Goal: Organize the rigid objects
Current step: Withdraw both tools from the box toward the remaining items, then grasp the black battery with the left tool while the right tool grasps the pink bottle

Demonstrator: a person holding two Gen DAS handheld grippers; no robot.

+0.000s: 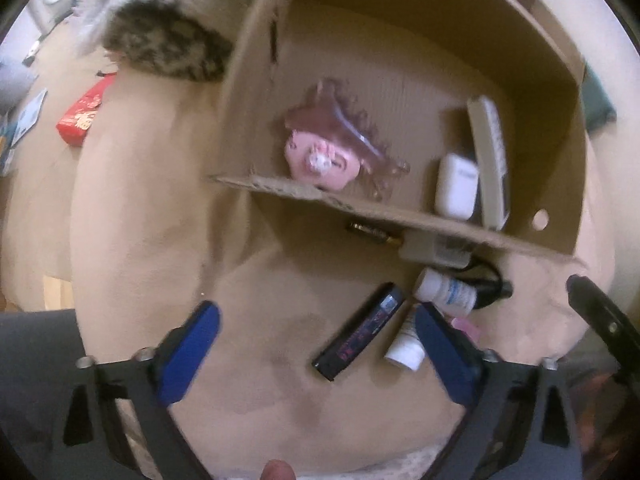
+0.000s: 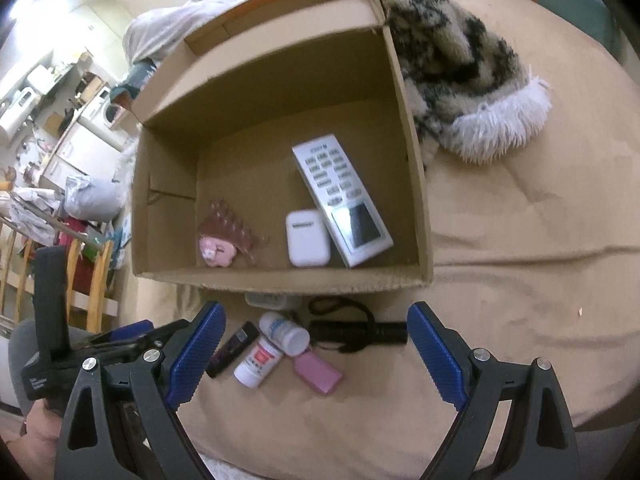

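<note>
Several small things lie crowded just outside the cardboard box (image 2: pixel 416 208): two white bottles (image 2: pixel 285 335) touching each other, a black lighter (image 2: pixel 232 349), a pink case (image 2: pixel 319 372) and a black flashlight (image 2: pixel 360 334) with its cord; inside already sit the remote (image 2: pixel 340 200), the earbud case (image 2: pixel 307 243) and the pink hair clip (image 2: pixel 224 242); your left gripper (image 1: pixel 316 344) and right gripper (image 2: pixel 316 354) both hang wide and empty above the pile; close on one bottle and you may nudge its neighbour rolling across the soft cover; the flashlight's cord could snag and drag along; the box's near wall stands close, so a low lift may clip it
</note>
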